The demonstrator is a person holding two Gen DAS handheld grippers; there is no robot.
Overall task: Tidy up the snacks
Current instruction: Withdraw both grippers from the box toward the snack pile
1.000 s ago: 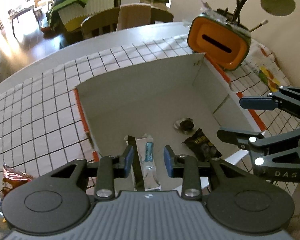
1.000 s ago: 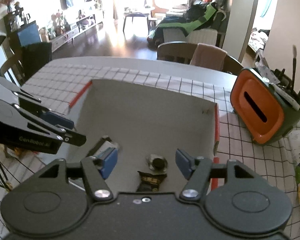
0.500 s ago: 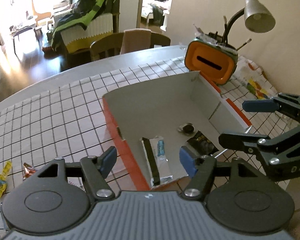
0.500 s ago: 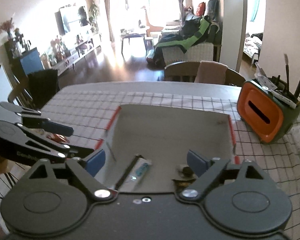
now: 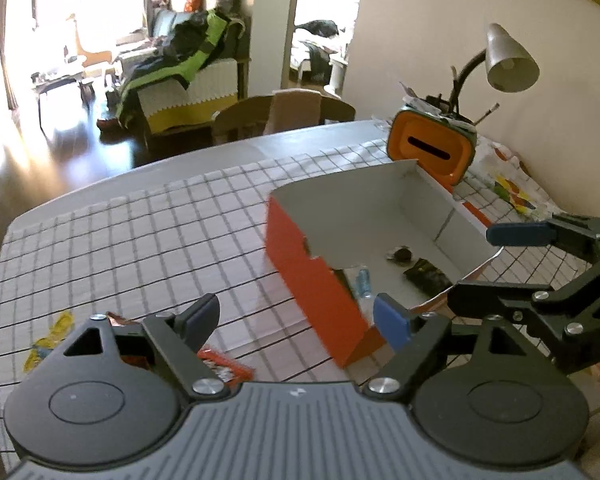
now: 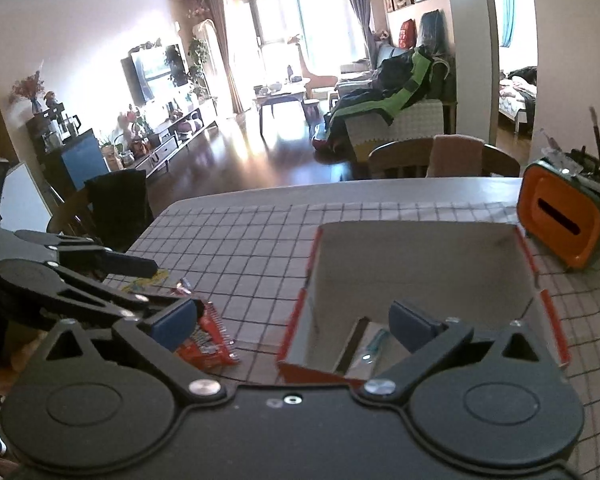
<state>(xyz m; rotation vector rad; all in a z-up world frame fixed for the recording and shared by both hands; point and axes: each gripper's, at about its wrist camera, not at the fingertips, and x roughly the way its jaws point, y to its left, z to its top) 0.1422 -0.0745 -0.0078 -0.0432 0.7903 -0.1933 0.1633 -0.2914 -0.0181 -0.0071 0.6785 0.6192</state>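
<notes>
1. Where the two views overlap, a shallow cardboard box with orange outer walls and a grey-white inside (image 5: 312, 276) (image 6: 420, 264) is seen standing on the table covered by a white cloth with a black grid (image 5: 148, 240) (image 6: 240, 248), towards its right edge.
2. Inside the box, a long clear packet with blue print (image 5: 363, 280) (image 6: 374, 346), a small round dark sweet (image 5: 400, 255) and a dark crinkled wrapper (image 5: 428, 276) are seen lying on the floor, apart from one another.
3. Left of the box, a red foil snack packet (image 6: 206, 340) (image 5: 220, 362) is shown lying on the cloth near the front edge; just beyond it lies a yellow wrapper (image 5: 50, 342) (image 6: 146, 282).
4. The left gripper (image 5: 296, 322) (image 6: 162, 292) is held over the red packet, its fingers spread wide and holding nothing.
5. The right gripper (image 6: 296, 320) (image 5: 488, 268) is held at the near wall of the box, its fingers likewise wide apart and empty.
6. An orange-fronted holder with brushes (image 5: 432, 150) (image 6: 560, 224) stands behind the far right corner of the box, beside a grey gooseneck lamp (image 5: 508, 60).
</notes>
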